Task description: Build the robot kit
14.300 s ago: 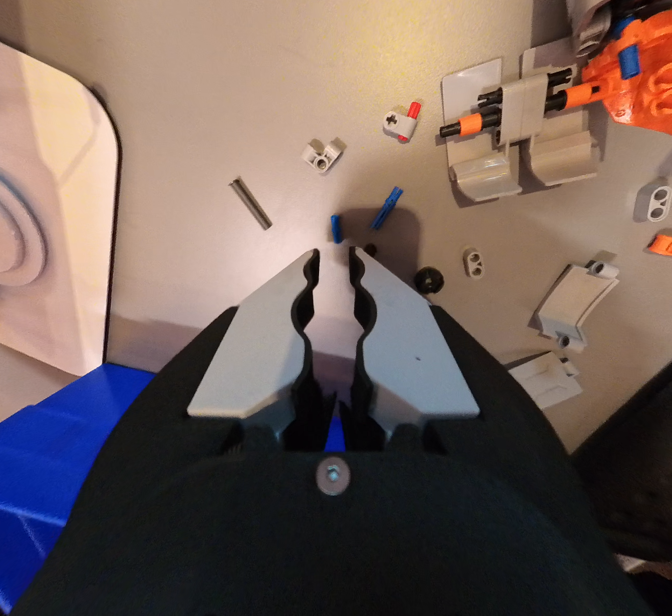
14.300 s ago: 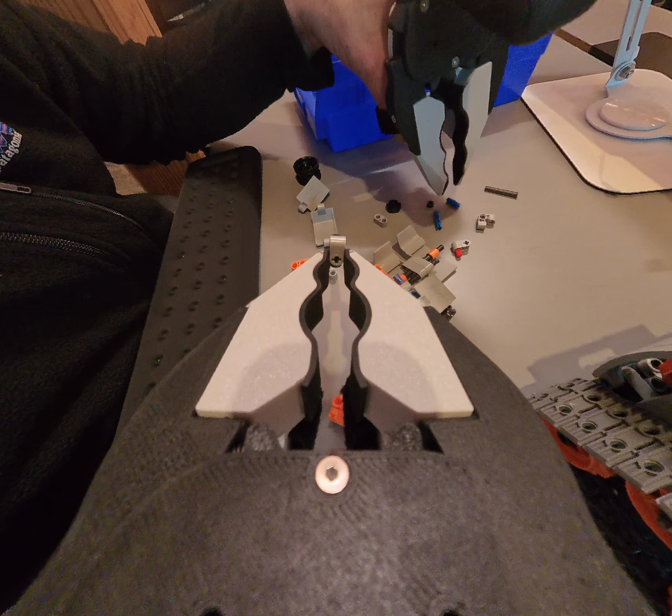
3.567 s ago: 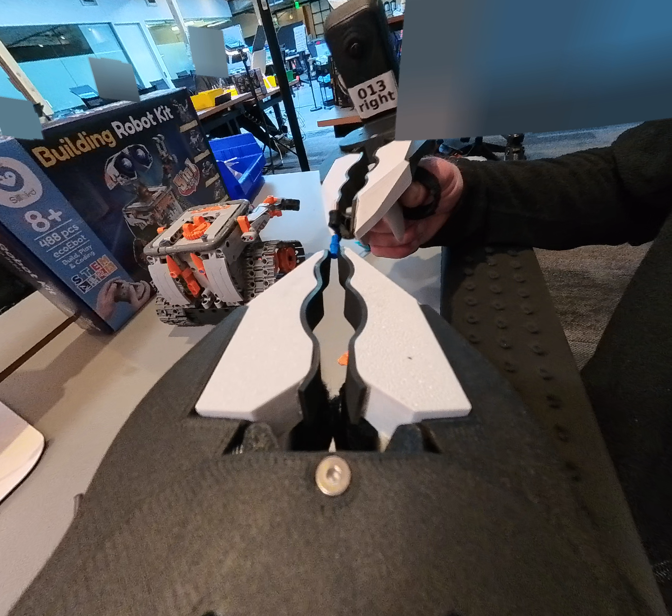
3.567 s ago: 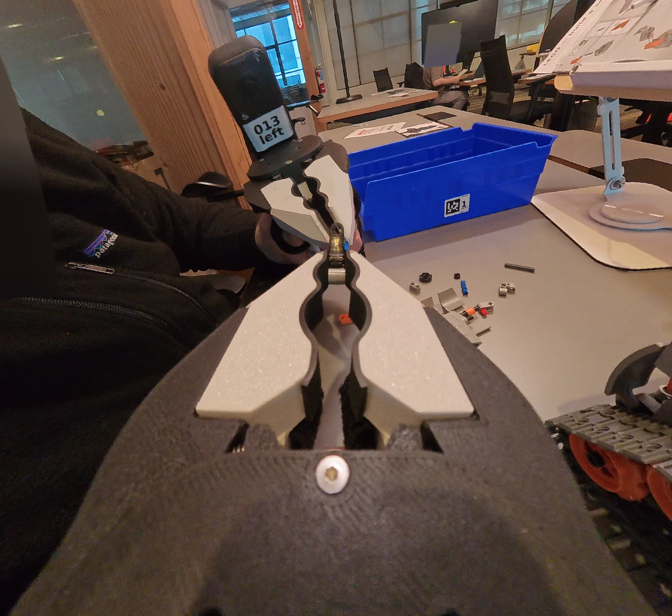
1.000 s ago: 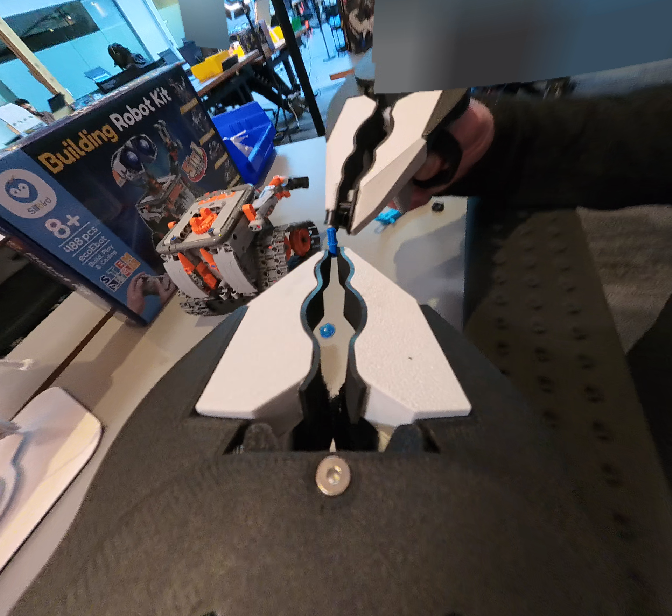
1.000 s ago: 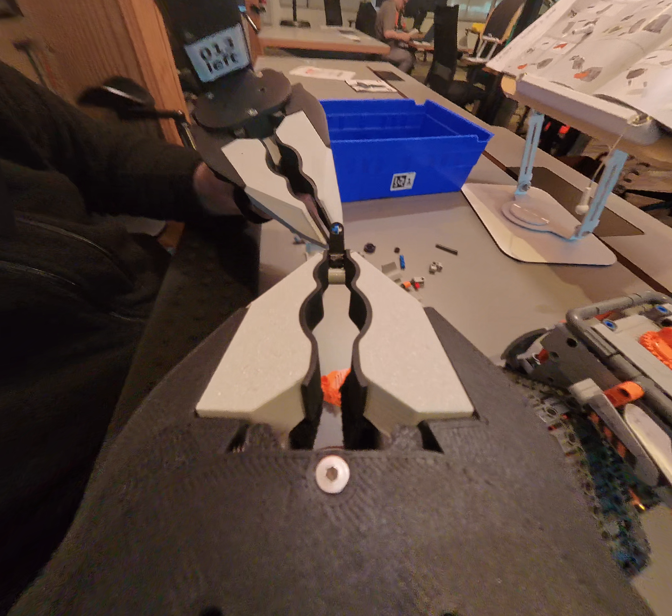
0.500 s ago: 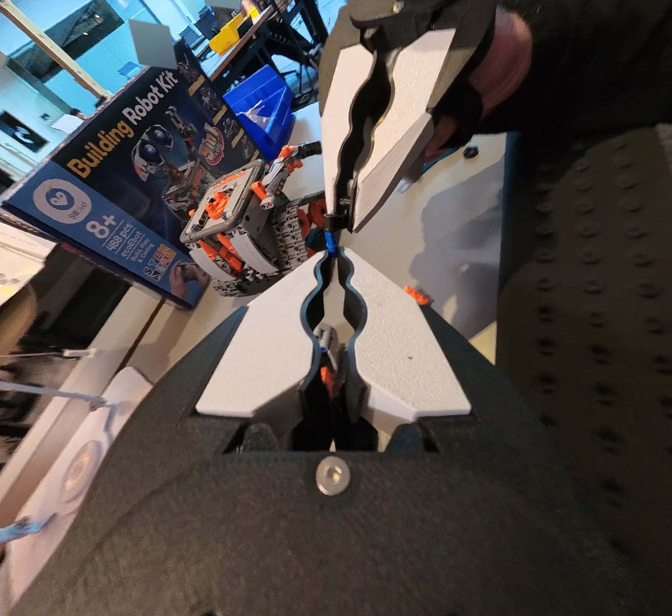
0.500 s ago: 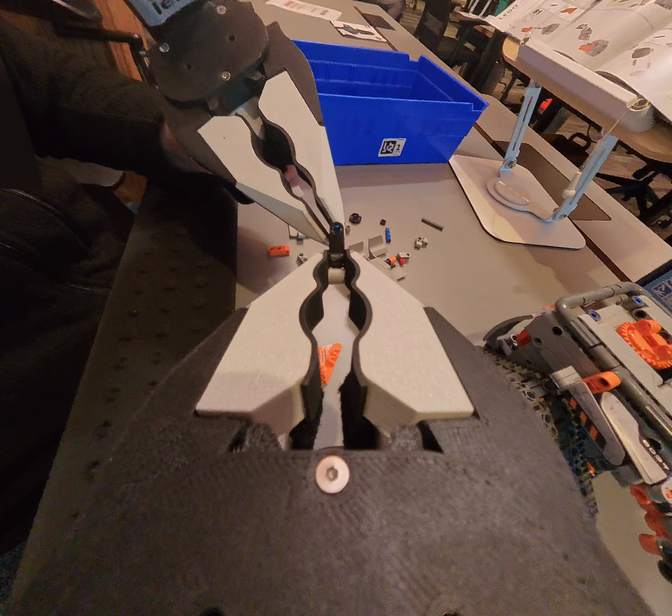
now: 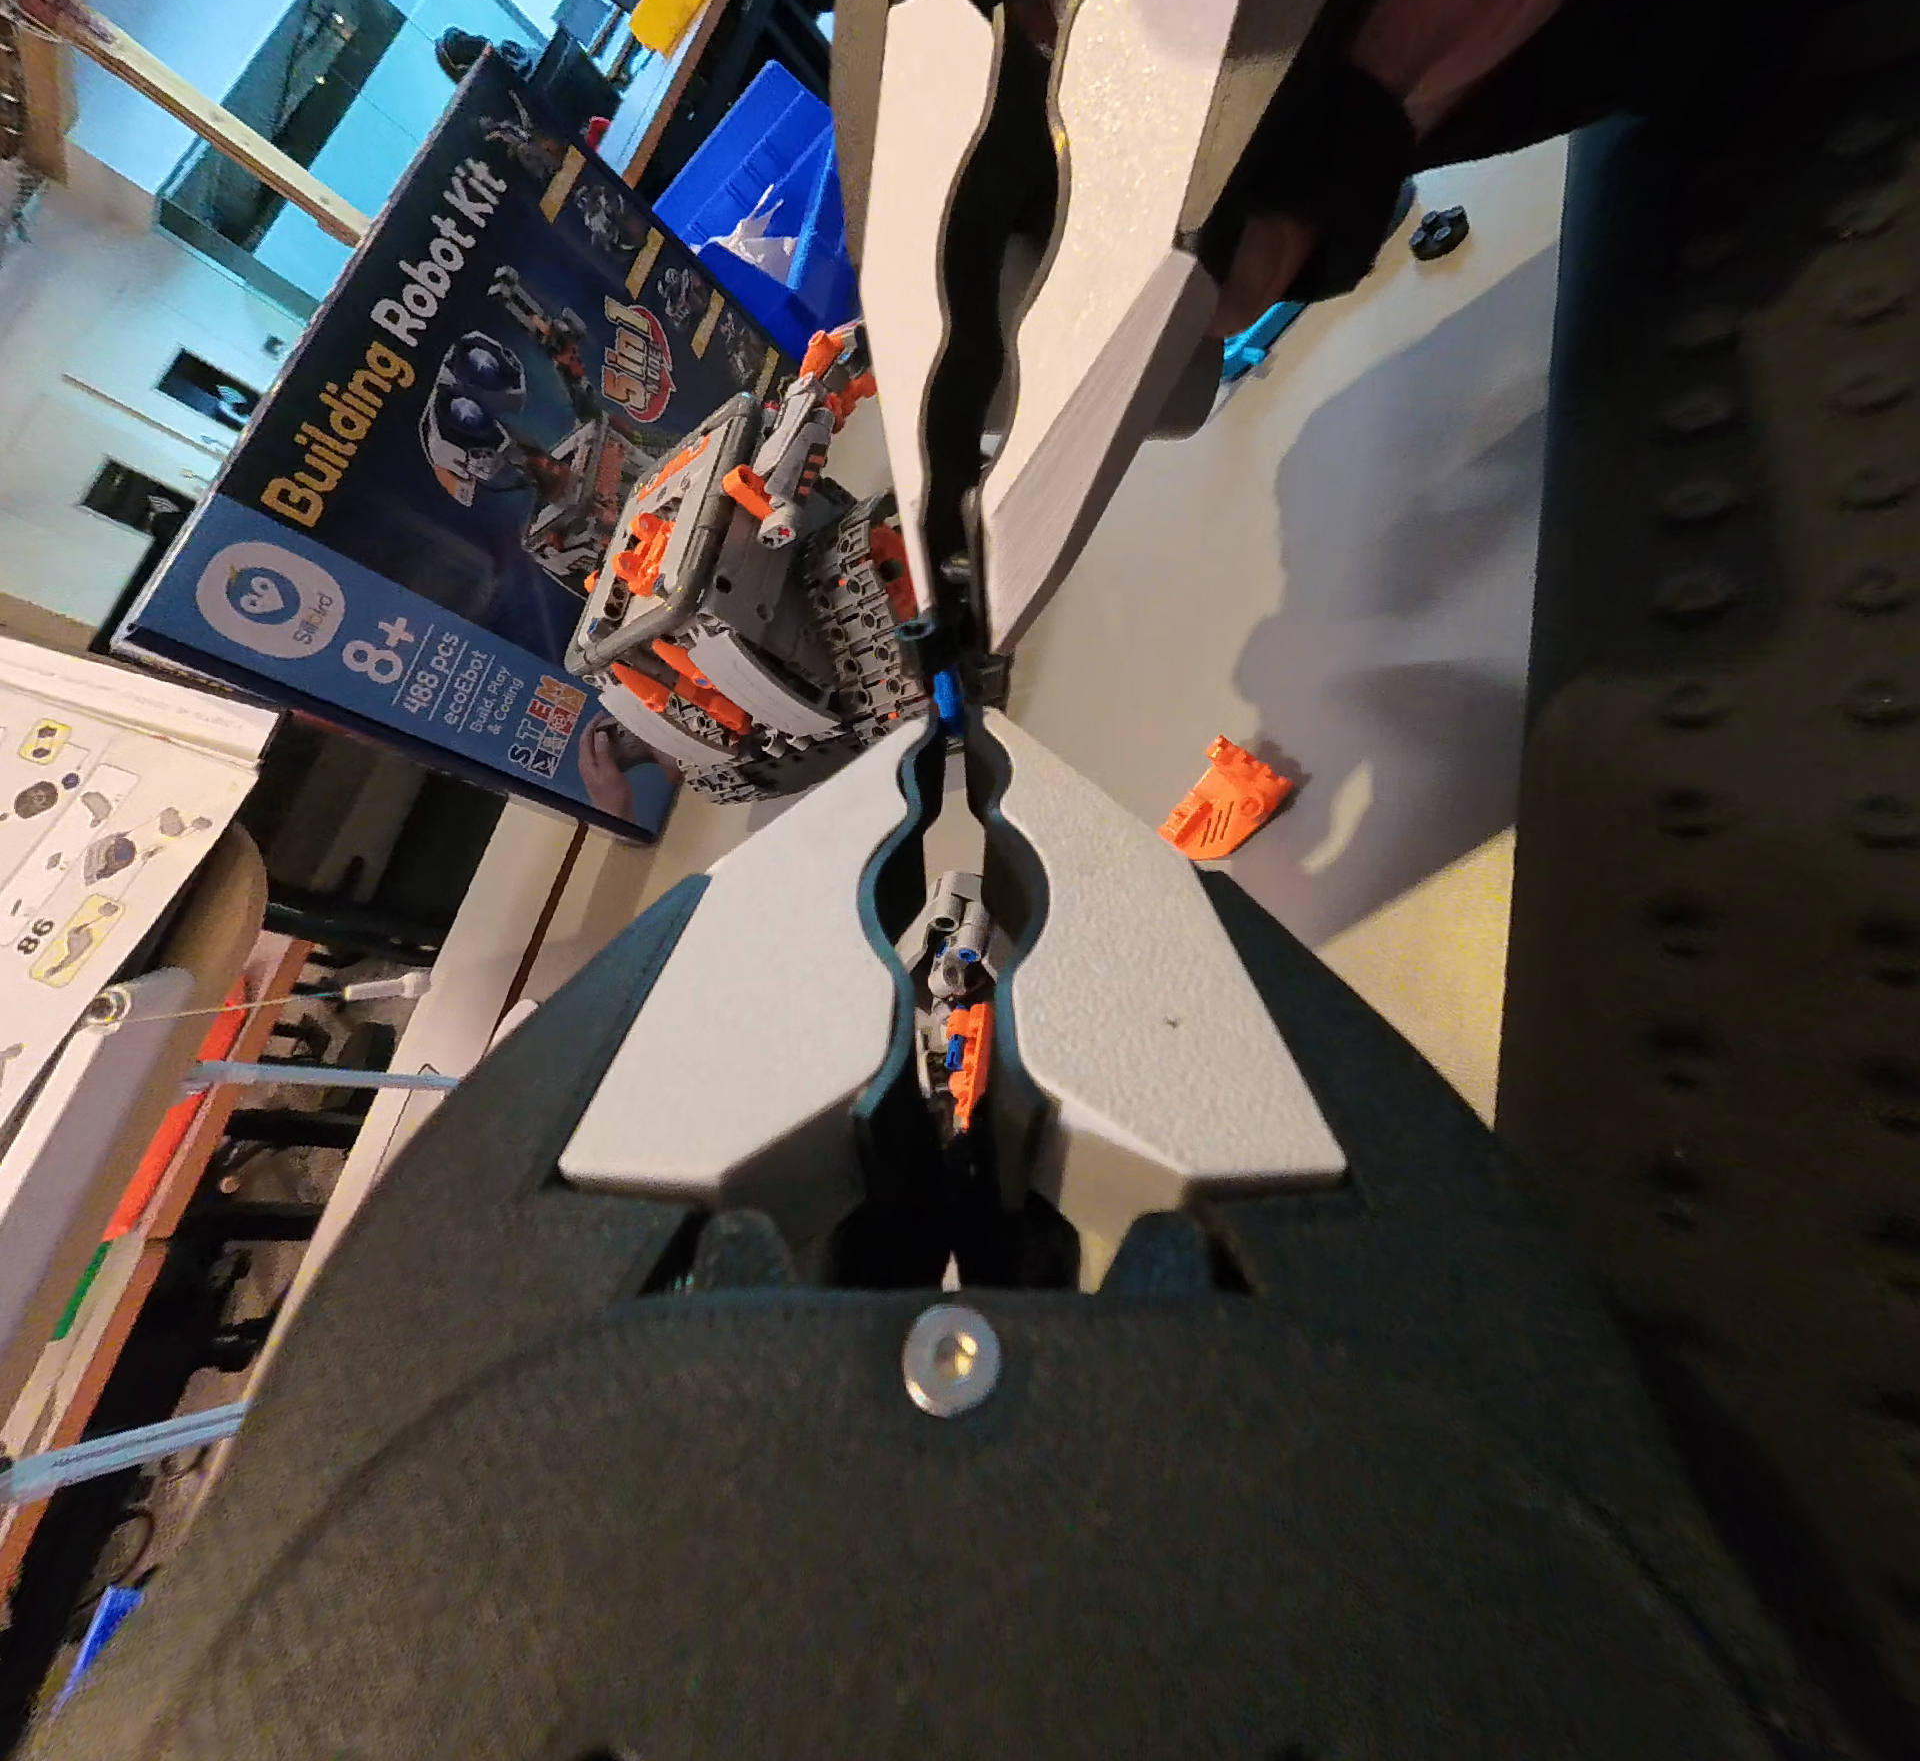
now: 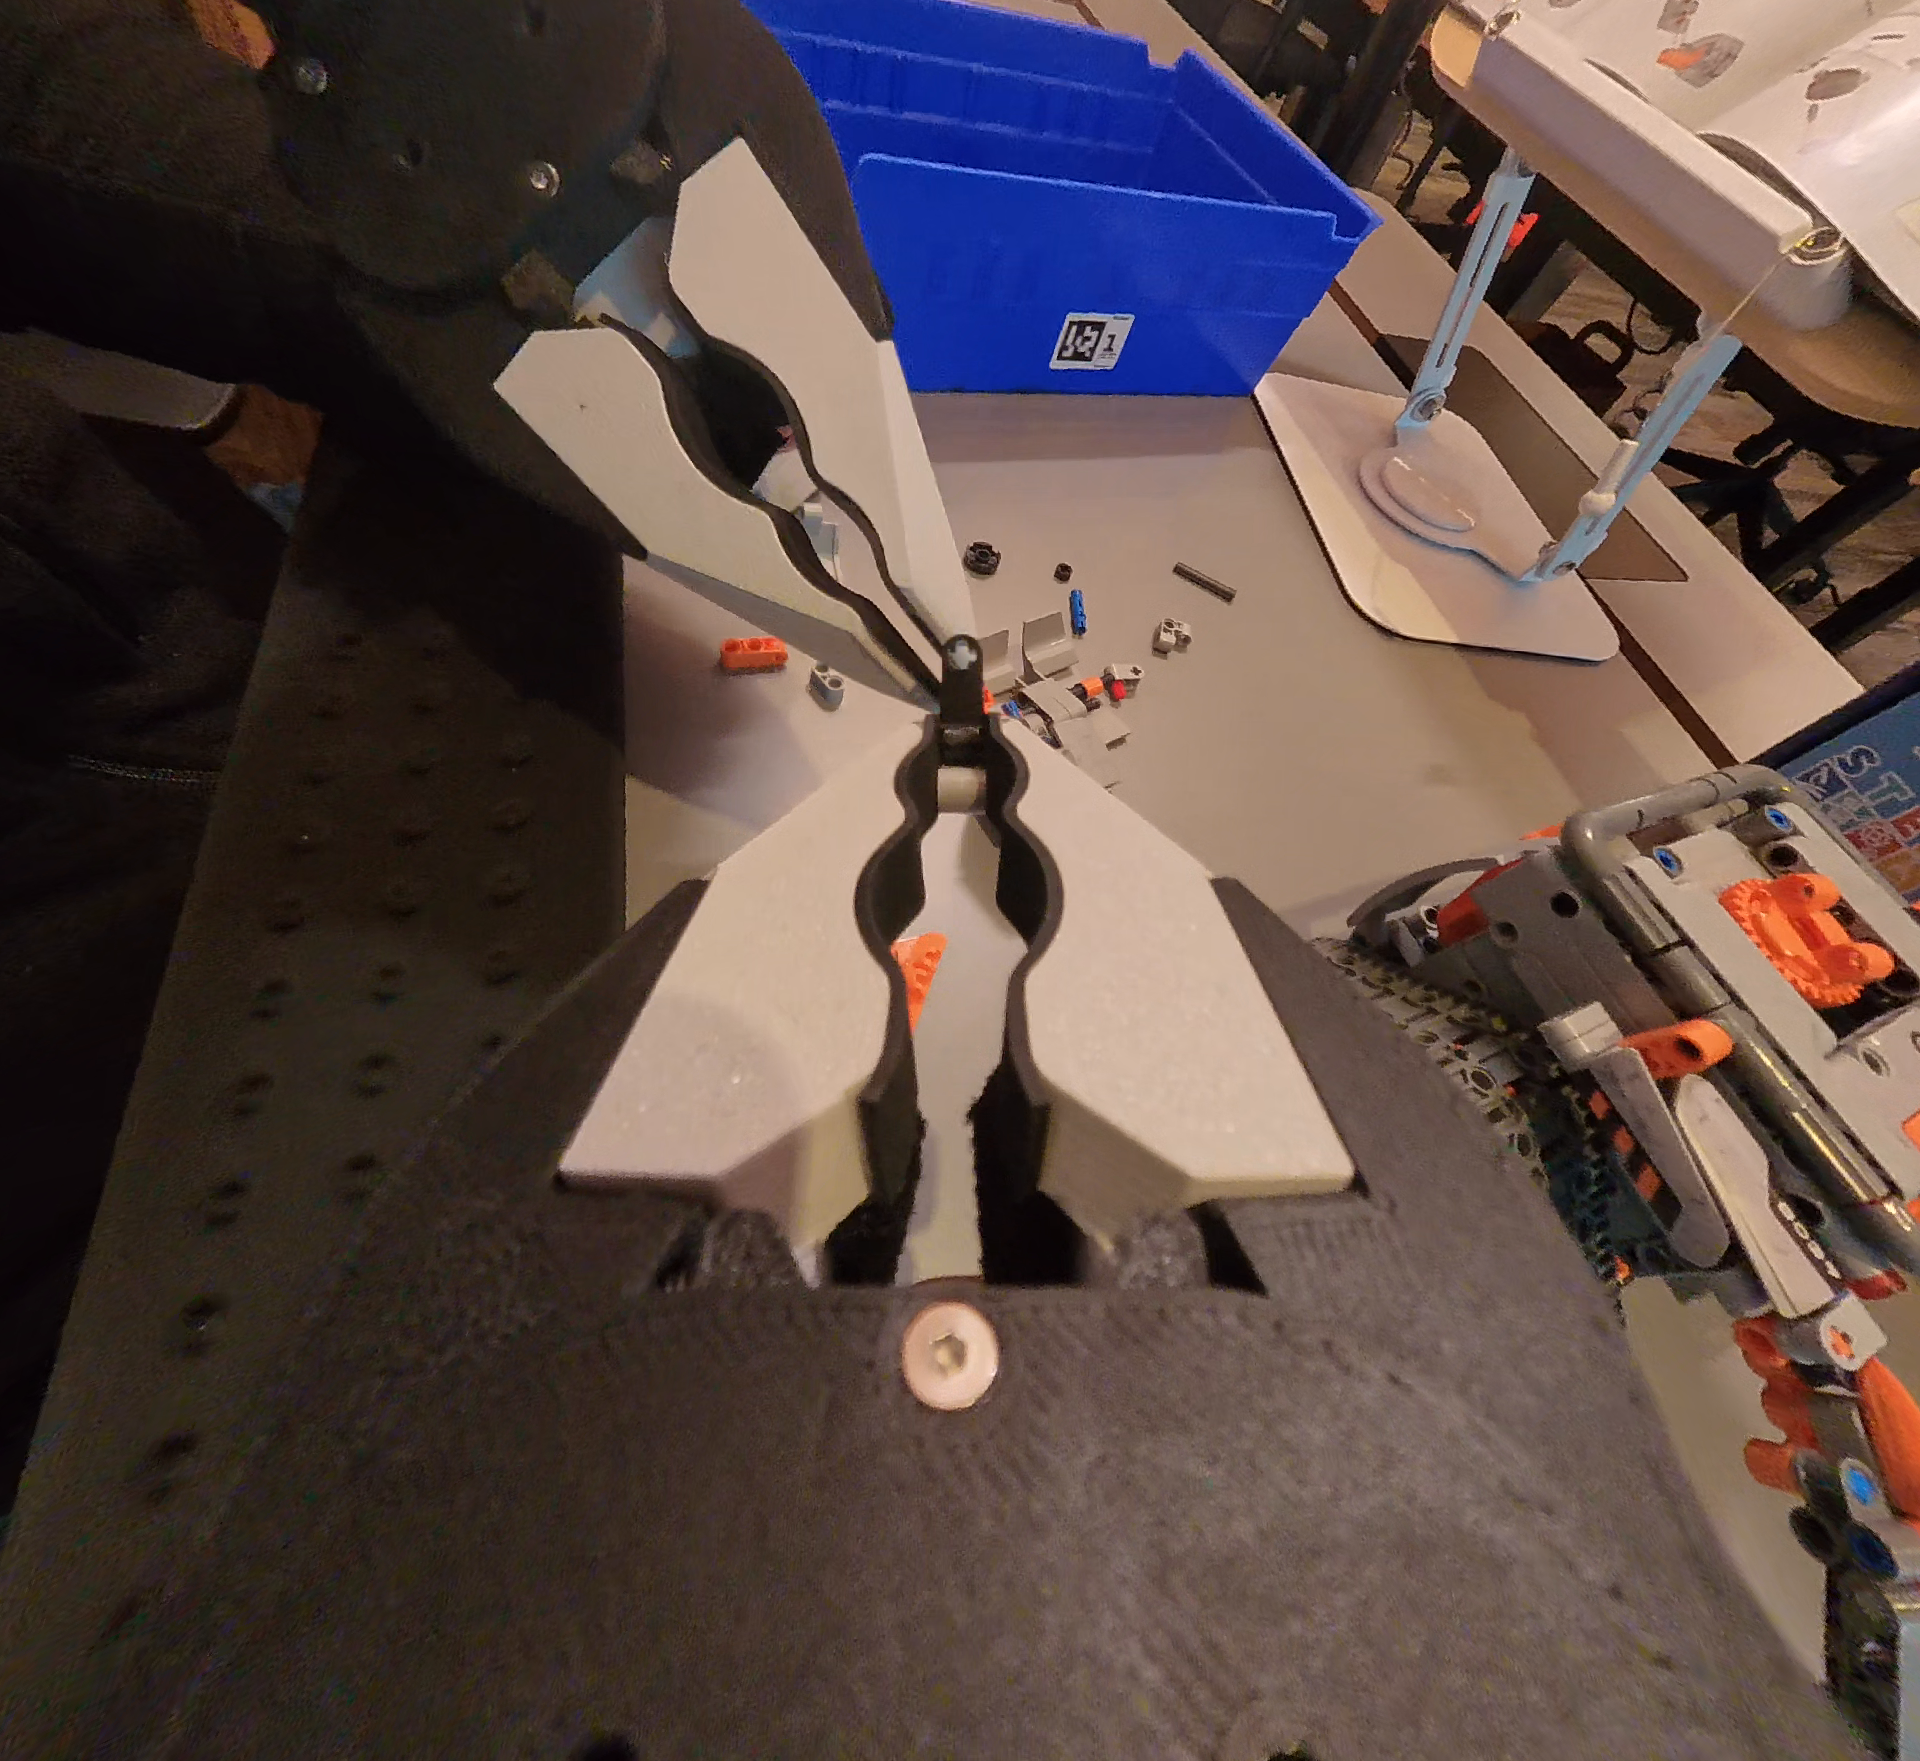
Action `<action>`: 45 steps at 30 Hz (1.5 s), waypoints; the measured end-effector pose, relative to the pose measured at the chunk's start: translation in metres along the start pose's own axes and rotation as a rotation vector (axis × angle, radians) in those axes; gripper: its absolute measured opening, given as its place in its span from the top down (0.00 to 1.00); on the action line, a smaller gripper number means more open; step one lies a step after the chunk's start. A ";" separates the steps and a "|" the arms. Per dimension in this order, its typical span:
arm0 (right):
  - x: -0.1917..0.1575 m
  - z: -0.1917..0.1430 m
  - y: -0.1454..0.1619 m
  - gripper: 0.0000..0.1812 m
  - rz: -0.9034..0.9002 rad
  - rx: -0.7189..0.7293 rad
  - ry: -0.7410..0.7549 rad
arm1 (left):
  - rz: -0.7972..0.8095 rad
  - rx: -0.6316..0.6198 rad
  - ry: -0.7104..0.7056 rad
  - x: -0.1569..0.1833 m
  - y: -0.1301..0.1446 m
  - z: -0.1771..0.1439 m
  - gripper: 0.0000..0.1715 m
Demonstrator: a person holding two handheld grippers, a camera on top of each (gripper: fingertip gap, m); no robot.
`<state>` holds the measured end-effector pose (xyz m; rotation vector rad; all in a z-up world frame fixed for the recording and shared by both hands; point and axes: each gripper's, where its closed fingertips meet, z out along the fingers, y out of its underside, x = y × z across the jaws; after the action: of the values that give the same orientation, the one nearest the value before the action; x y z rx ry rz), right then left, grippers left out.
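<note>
L gripper (image 9: 951, 743) closed on small blue plastic pin (image 9: 945, 691) | R gripper (image 10: 961, 726) closed on small grey-black connector piece (image 10: 958, 672) | tips meet mid-air above grey table (image 10: 1299, 724), pin lined w/ piece's hole, prob. for mating | tracked grey-orange robot model (image 9: 748, 610) far left.

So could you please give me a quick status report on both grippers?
Left gripper shut on blue pin. Right gripper shut on grey piece, tip to tip with left. Loose parts on table beyond; nothing between.
</note>
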<state>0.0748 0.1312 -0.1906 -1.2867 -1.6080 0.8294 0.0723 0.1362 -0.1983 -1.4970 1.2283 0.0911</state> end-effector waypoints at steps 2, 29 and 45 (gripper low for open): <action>0.000 0.000 0.001 0.97 -0.006 -0.005 0.004 | 0.004 0.001 -0.008 0.000 0.000 0.000 1.00; -0.001 -0.004 -0.006 0.97 -0.018 0.037 0.008 | -0.071 0.079 -0.027 -0.008 -0.007 -0.007 1.00; -0.004 -0.004 -0.008 0.97 -0.071 0.035 0.014 | -0.027 0.082 -0.023 -0.006 -0.007 -0.008 1.00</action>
<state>0.0755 0.1258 -0.1832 -1.2013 -1.6123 0.7995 0.0698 0.1326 -0.1866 -1.4376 1.1794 0.0397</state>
